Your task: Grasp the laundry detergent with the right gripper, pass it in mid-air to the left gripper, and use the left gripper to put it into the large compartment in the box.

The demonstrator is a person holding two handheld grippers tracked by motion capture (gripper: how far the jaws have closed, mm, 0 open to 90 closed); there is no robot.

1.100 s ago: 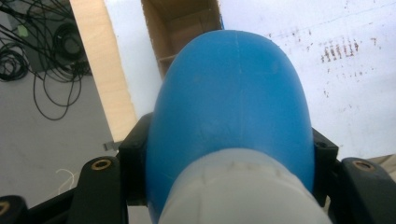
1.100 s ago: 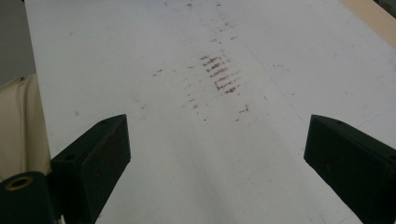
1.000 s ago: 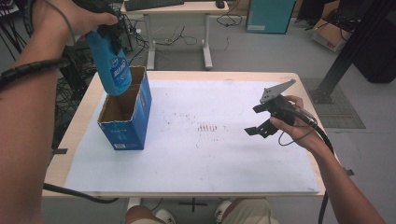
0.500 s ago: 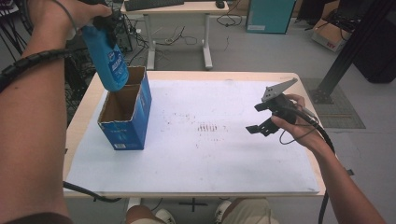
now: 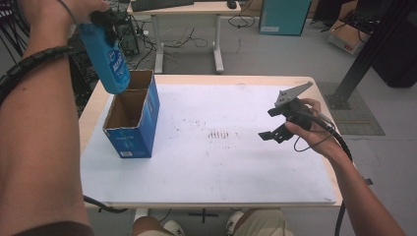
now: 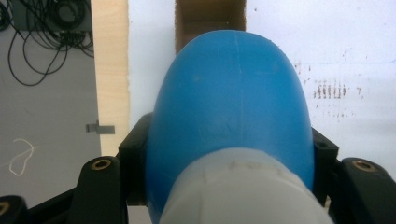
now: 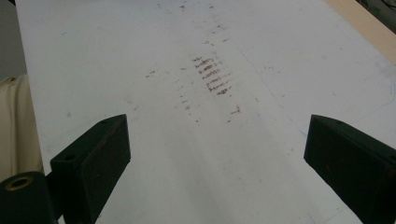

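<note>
Your left tool (image 5: pixel 105 22) clamps the blue bottle (image 5: pixel 105 56) above the open box (image 5: pixel 133 118) at the tabletop's (image 5: pixel 221 167) left edge, seemingly mid-transfer, while your right tool (image 5: pixel 275 123) idles agape.

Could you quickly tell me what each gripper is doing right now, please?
Left gripper: shut on the blue bottle.
Right gripper: open, holding nothing.

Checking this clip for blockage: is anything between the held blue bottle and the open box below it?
Nothing visible. The bottle, clamped in the left gripper, hangs tilted over the box, whose top is open; what shows of its inside looks empty.
</note>
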